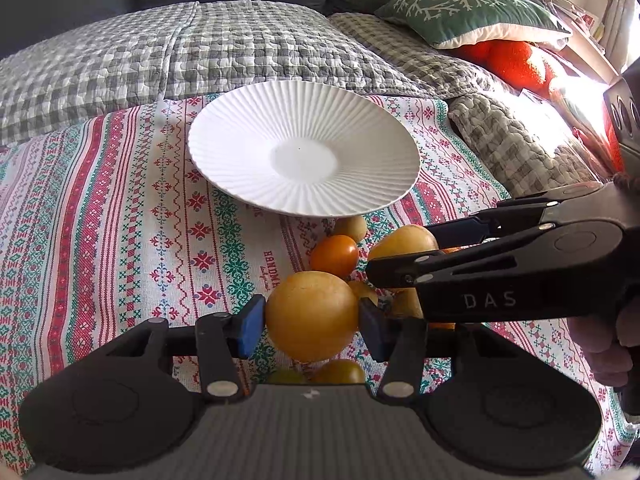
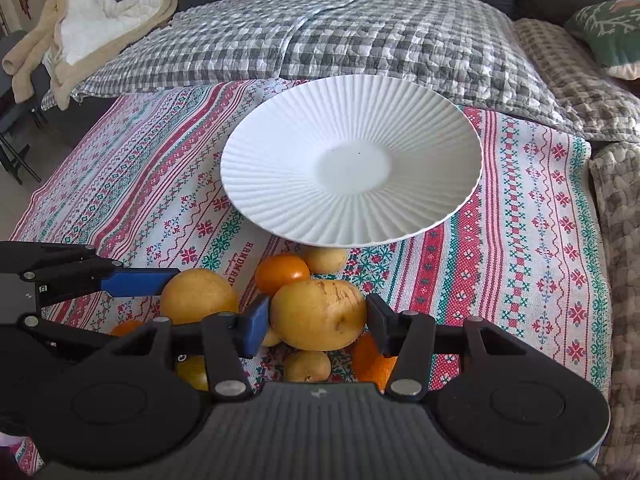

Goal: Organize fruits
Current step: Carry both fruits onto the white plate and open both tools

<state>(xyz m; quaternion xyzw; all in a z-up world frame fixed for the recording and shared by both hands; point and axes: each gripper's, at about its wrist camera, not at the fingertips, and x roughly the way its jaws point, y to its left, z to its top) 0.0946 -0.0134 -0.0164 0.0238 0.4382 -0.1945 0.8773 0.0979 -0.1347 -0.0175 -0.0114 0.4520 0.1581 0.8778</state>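
My left claw (image 1: 312, 316) is clenched partway on a round yellow fruit (image 1: 312, 314), pads pressing both sides. My right claw (image 2: 316, 320) grips a blemished yellow fruit (image 2: 318, 314) likewise. Both sit in the fruit pile near the white plate (image 2: 280, 184).

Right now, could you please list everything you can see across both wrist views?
plate: one, white, ribbed, empty, mid-cloth
yellow fruits: about five, piled before the plate
orange fruits: at least three, in the same pile
tablecloth: one, red-green patterned
checked quilt: grey-white, behind the cloth
green cushion: one, far right
beige blanket: one, far left
left gripper: shut on a yellow fruit
right gripper: shut on a blemished yellow fruit
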